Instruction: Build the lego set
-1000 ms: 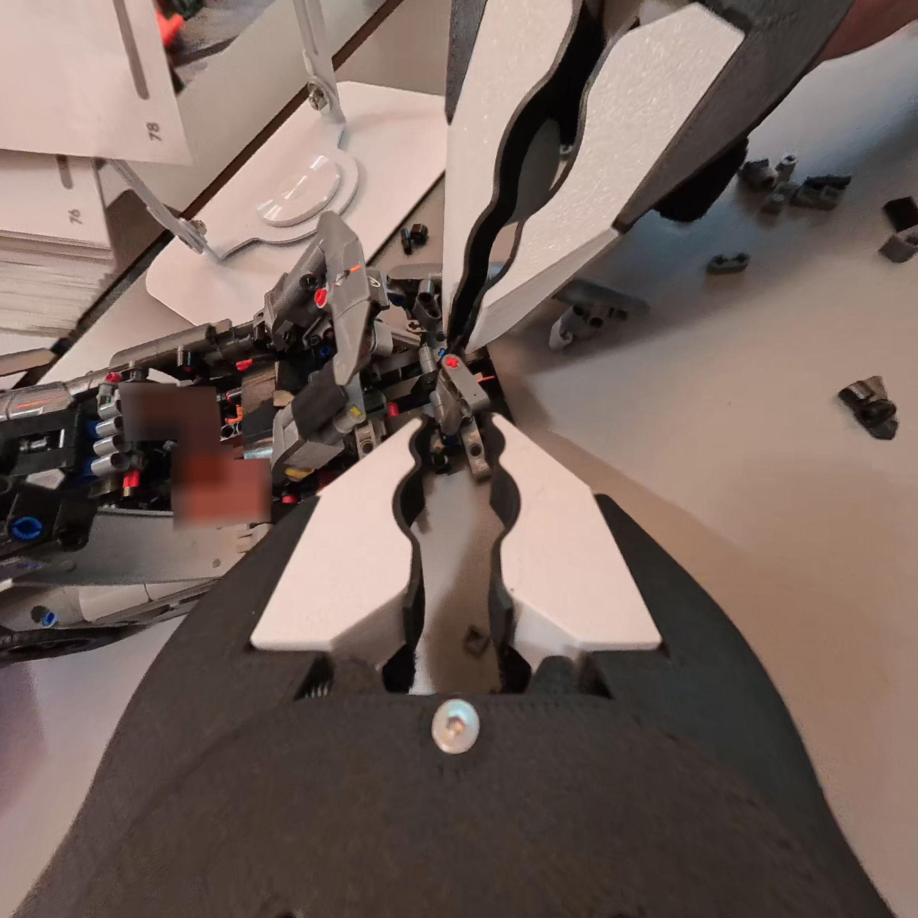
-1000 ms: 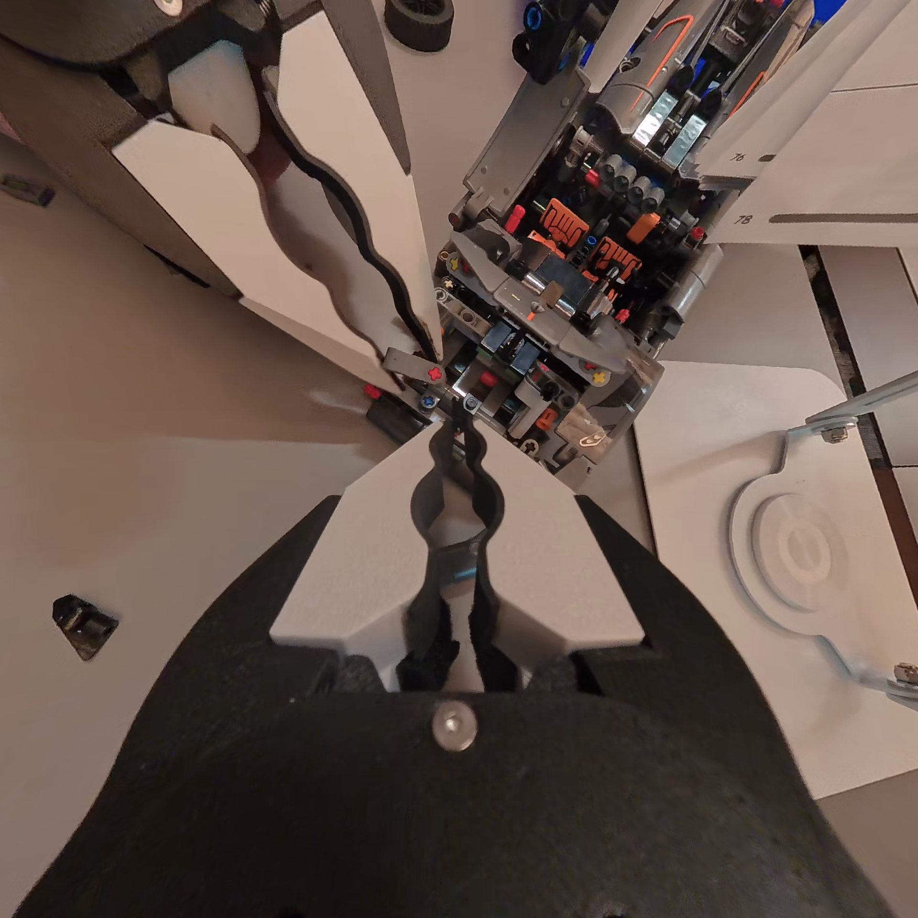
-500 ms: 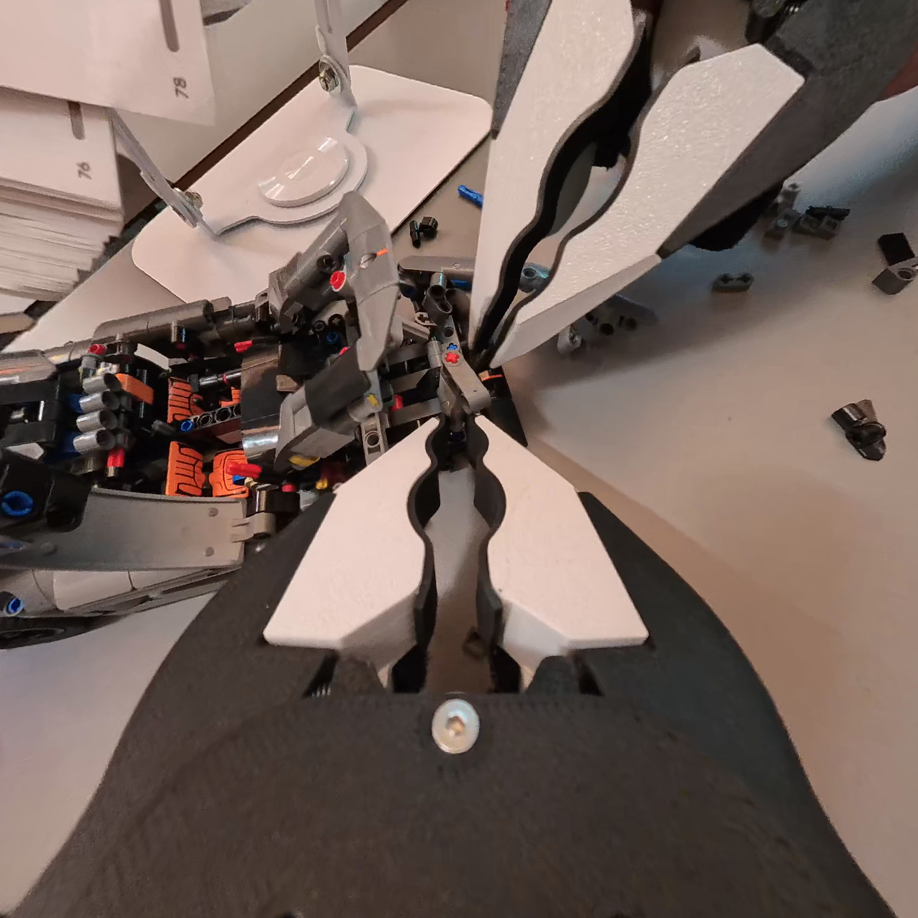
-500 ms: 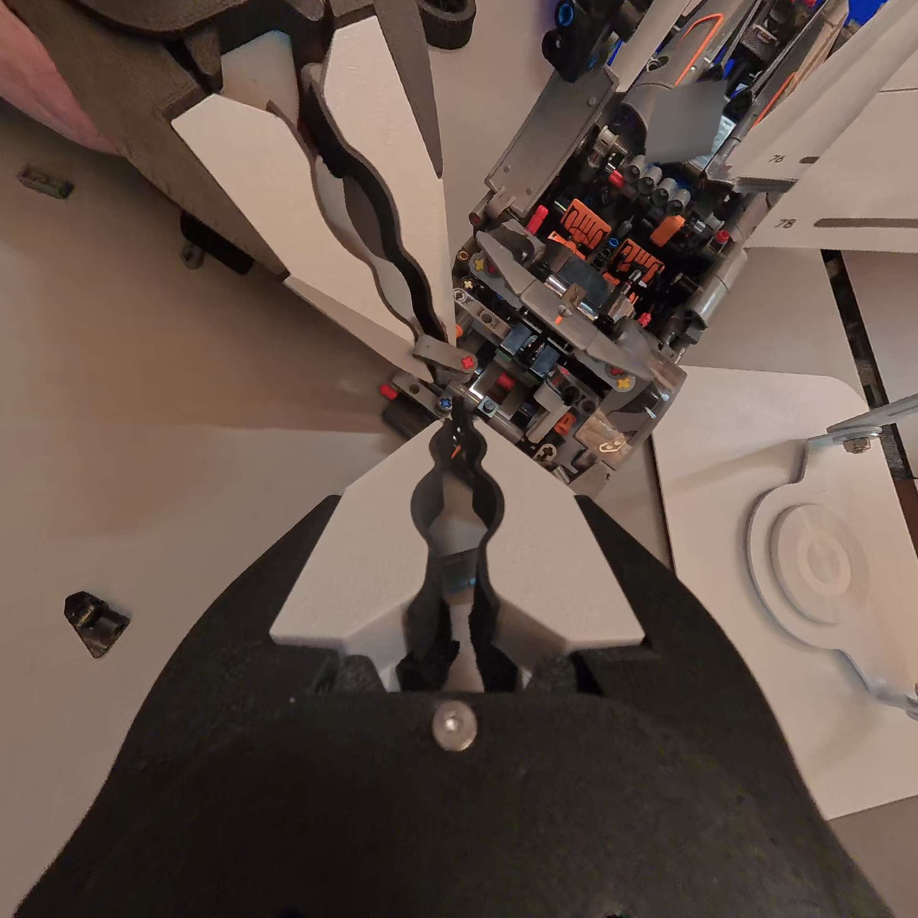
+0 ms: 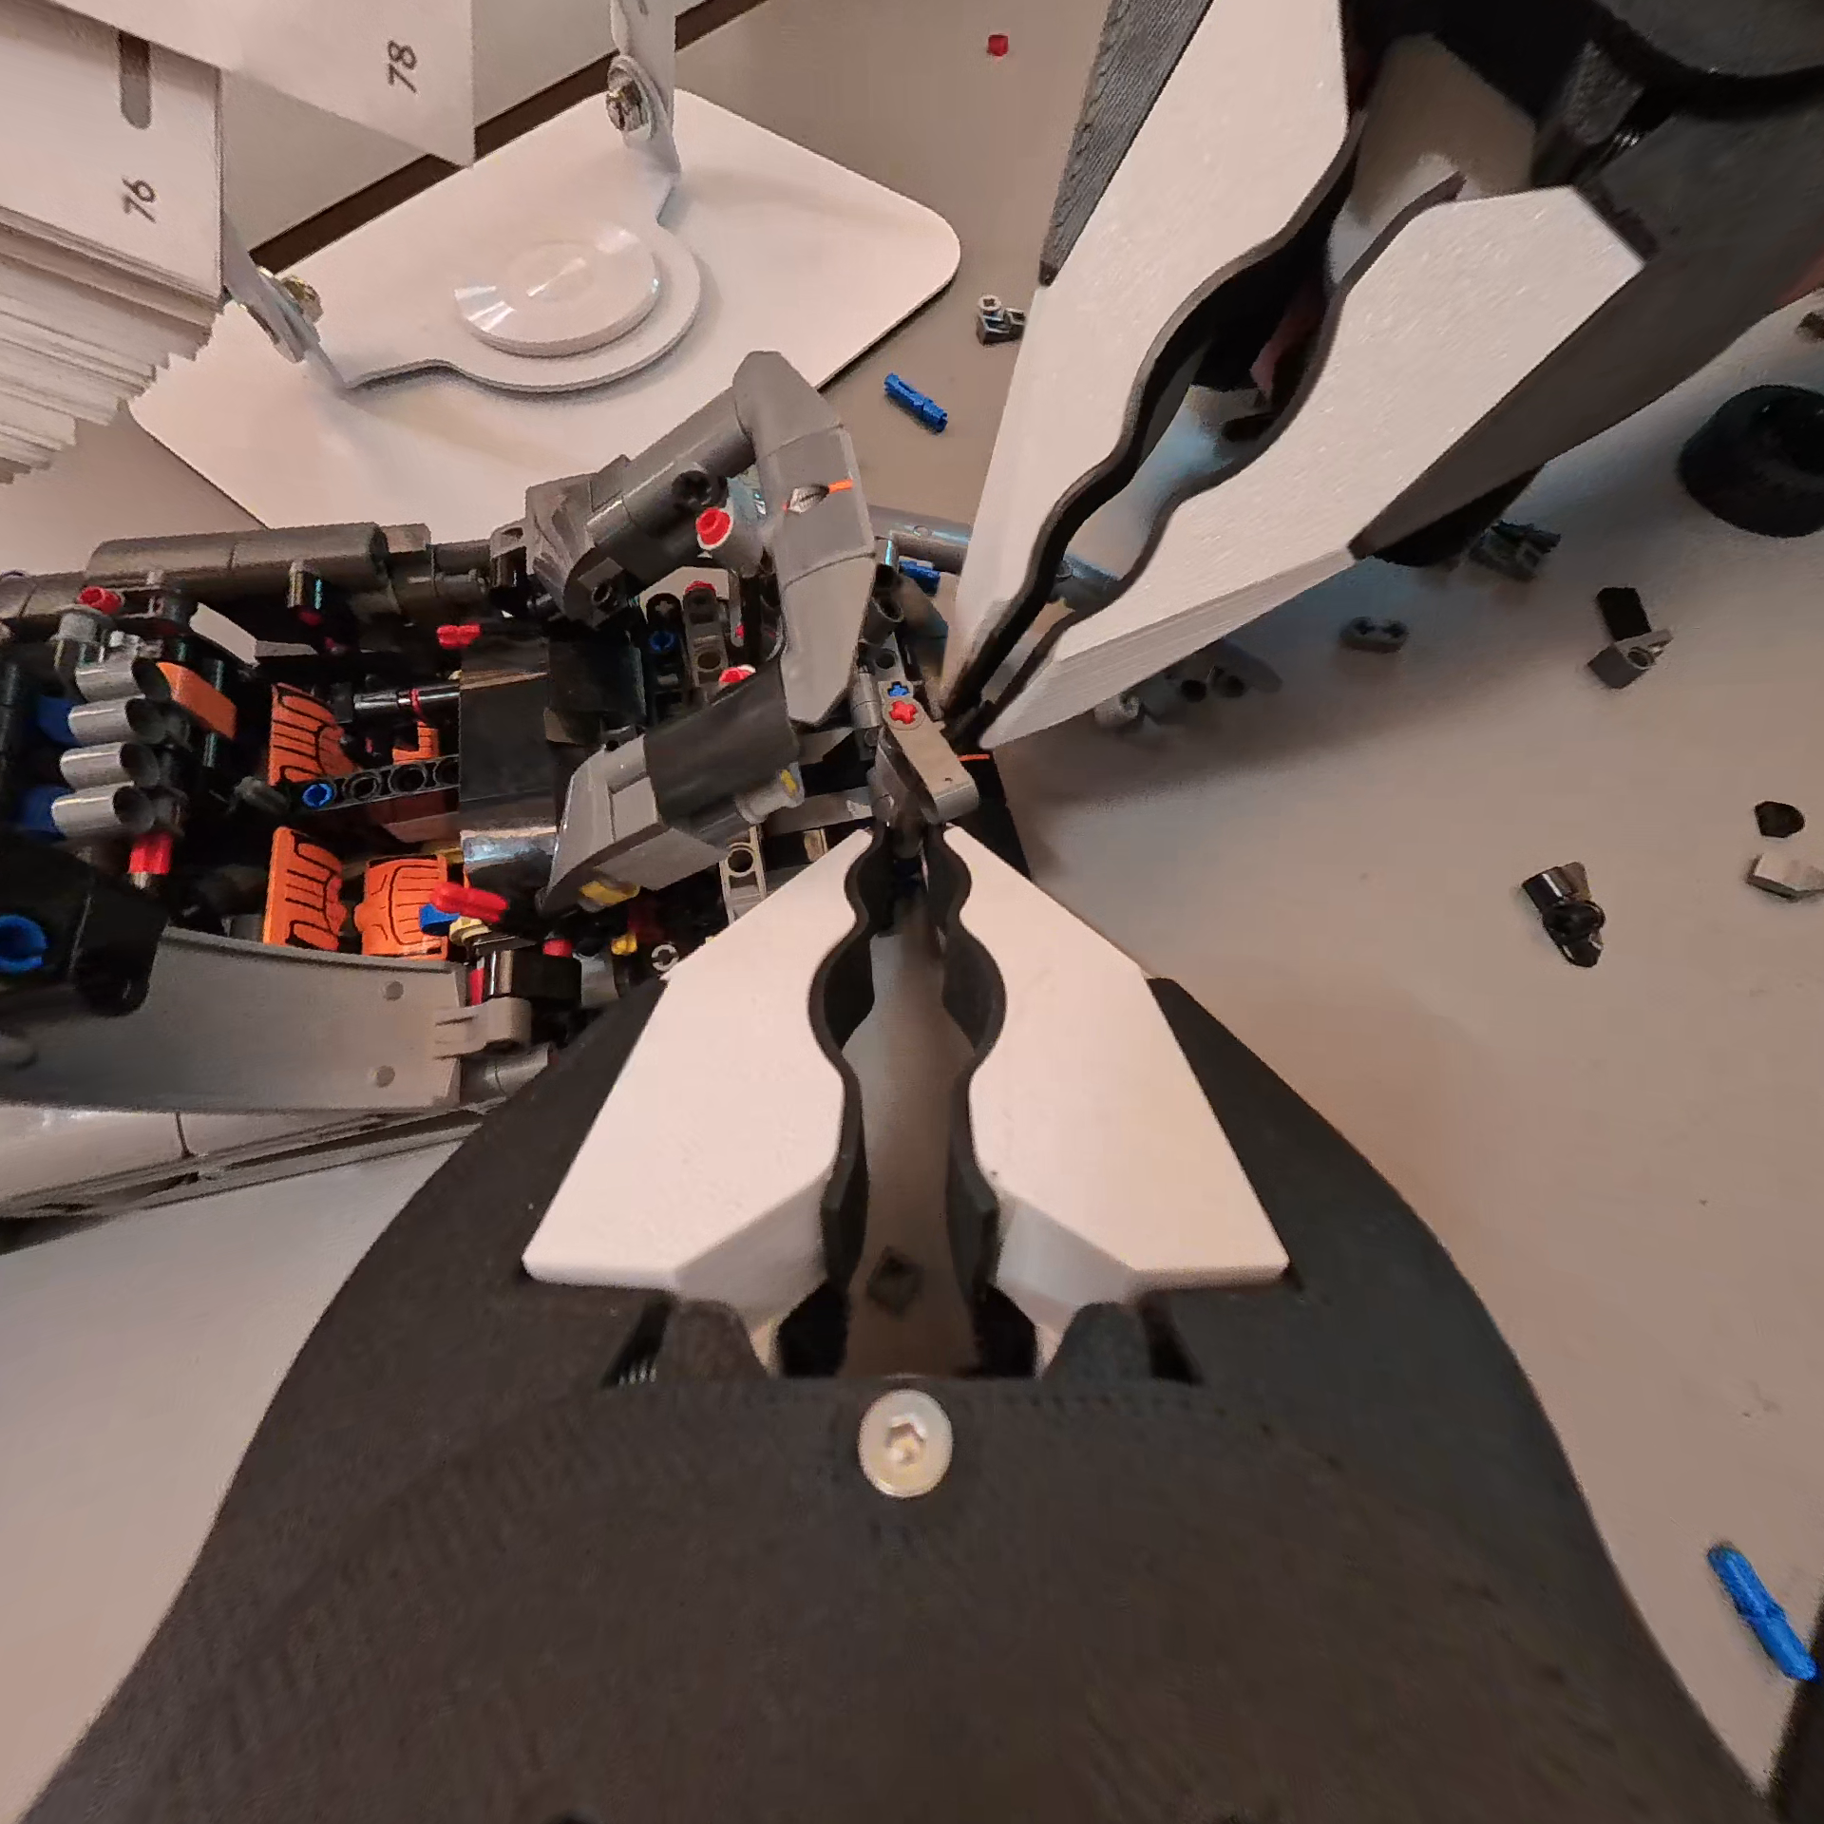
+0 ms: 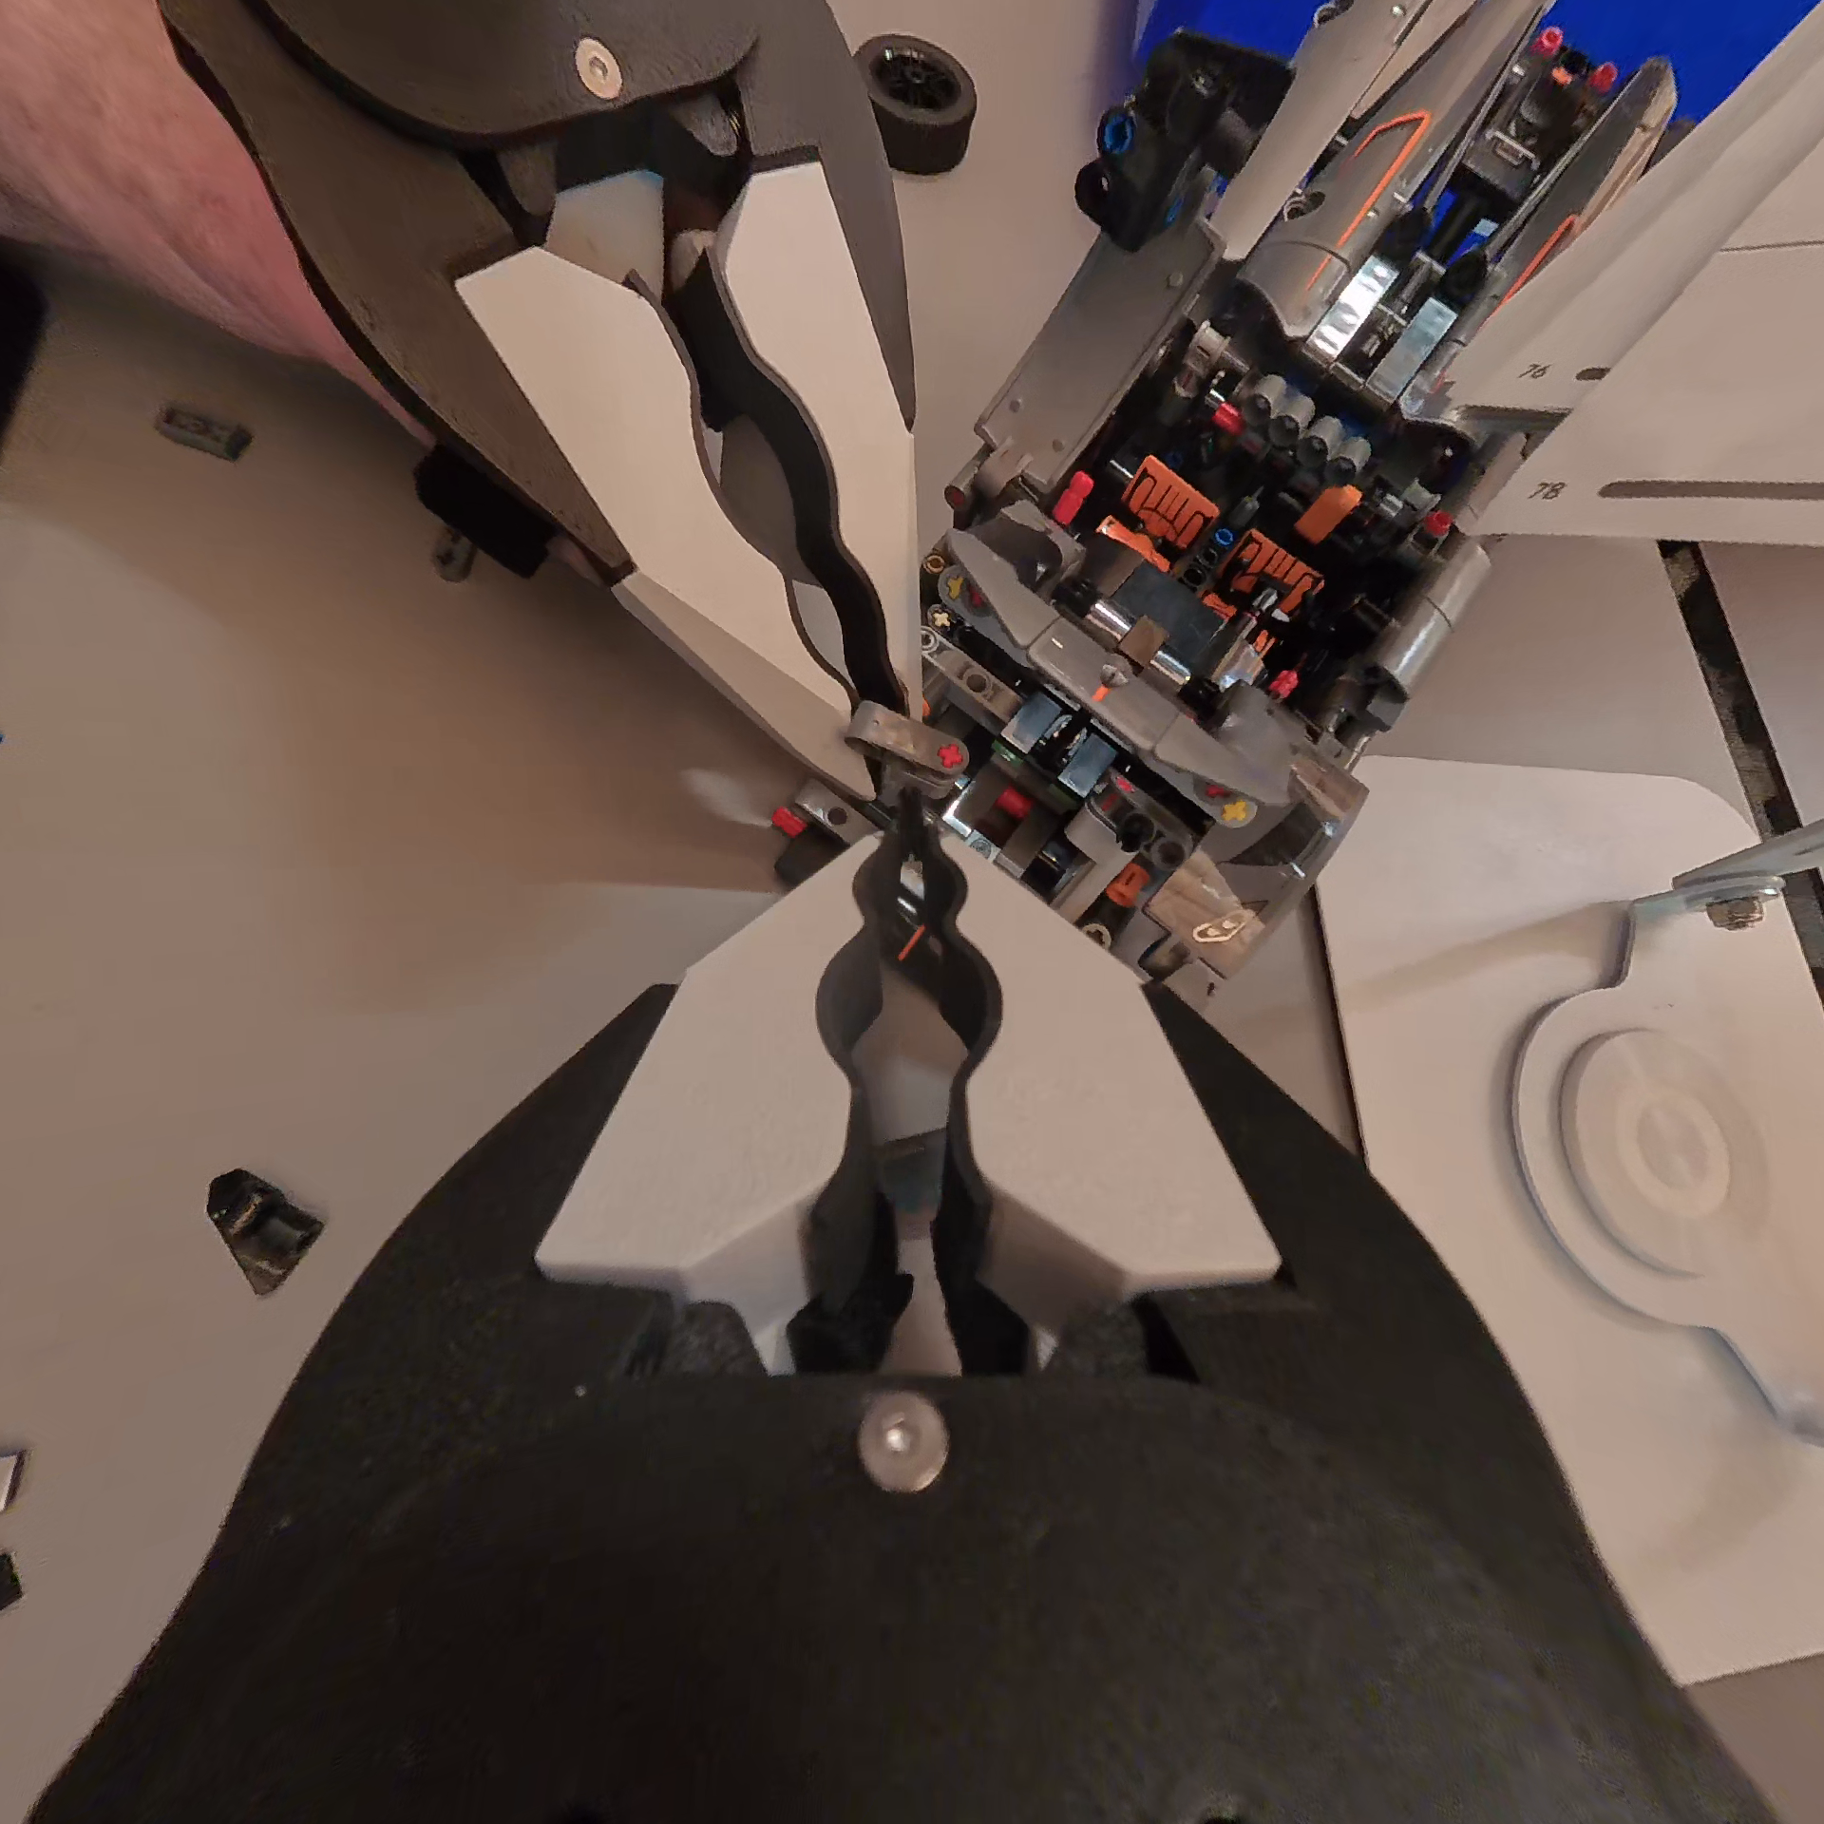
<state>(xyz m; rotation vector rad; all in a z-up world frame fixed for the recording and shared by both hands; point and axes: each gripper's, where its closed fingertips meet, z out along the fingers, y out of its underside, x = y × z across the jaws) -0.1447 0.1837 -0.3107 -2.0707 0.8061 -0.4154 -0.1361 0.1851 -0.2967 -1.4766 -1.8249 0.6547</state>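
Observation:
A grey, black and orange lego car model [image 5: 326, 1036] lies on the table; in the right wrist view its front faces me [image 6: 1125, 681]. My left gripper [image 5: 903, 844] is shut on a small grey beam with a red cross pin [image 5: 928, 760] at the model's front corner. My right gripper [image 6: 908, 854] is shut on a thin black piece with an orange stripe [image 6: 913, 938] at the same corner. The right gripper's fingers [image 5: 1184, 415] reach in from the upper right and meet the beam. The left gripper's fingers [image 6: 632, 464] reach in from the upper left.
A white stand base [image 5: 790, 237] [image 6: 1540, 888] and the paged instruction booklet [image 5: 99, 247] lie beside the model. Loose small parts [image 5: 1564, 913], a black tyre [image 5: 1757, 474] [image 6: 913, 104] and blue pins [image 5: 1762, 1609] are scattered on the table. A black part [image 6: 262, 1229] lies at left. The grippers are tip to tip, or close to it.
My left gripper's fingers have closed further on the grey beam. Both grippers stay at the front corner while the views shift slightly, showing more of the model and table.

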